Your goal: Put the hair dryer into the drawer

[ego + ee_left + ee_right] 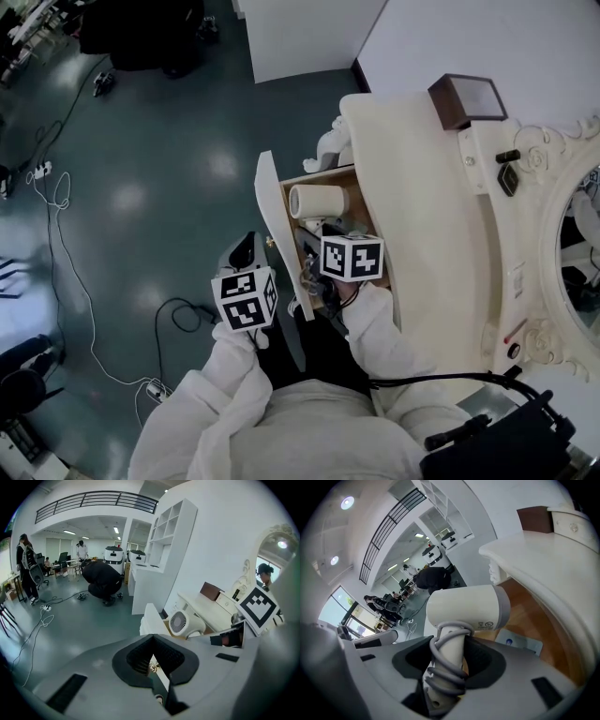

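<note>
The white hair dryer hangs over the open wooden drawer of the dressing table. My right gripper is shut on its handle, which has the grey cord wound round it; the barrel points left above the drawer's bottom. My left gripper is just left of the drawer's white front panel. In the left gripper view its jaws stand a little apart, and the panel's edge and a small knob show through the gap. The dryer's grille shows beyond.
The cream dressing table top carries a brown box and an ornate mirror. A white packet lies in the drawer. Cables trail over the grey floor at the left. People stand far off.
</note>
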Demonstrator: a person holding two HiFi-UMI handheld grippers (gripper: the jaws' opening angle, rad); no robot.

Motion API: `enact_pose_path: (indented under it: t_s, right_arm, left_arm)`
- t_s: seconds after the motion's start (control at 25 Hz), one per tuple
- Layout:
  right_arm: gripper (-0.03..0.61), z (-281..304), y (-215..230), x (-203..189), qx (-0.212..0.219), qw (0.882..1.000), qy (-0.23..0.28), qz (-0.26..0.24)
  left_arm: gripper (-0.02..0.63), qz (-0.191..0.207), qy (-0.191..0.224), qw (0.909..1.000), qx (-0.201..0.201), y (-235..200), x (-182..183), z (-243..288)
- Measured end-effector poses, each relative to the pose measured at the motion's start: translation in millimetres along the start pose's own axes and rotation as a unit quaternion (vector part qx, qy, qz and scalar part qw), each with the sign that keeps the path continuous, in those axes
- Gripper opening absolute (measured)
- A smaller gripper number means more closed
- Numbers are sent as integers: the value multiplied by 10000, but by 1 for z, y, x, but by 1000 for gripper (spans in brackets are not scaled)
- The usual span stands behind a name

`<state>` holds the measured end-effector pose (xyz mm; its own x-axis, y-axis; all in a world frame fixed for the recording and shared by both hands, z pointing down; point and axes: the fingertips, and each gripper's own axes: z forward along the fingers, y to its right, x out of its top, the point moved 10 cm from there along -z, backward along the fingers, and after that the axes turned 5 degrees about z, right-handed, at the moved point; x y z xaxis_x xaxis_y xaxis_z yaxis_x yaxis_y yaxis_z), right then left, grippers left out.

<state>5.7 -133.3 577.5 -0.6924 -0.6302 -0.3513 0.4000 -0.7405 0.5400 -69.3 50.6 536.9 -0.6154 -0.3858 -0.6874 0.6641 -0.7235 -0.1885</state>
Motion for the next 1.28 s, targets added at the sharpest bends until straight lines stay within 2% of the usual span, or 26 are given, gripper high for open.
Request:
enact_pose_path:
  t_s: [0.4,0.76,1.28]
  right_arm:
    - [255,8,18,5,-37,9983,53,579]
    - [255,10,43,3,-412,9963,93,750]
    - [255,13,71,-1,-861,9903,243,1060]
  left_arm:
    - [6,399,-229,9975,-530,11,16,33]
    - [6,755,-402,9925,-873,28,34,61]
    - [6,1007,-654,9862,-1140,52,34,80]
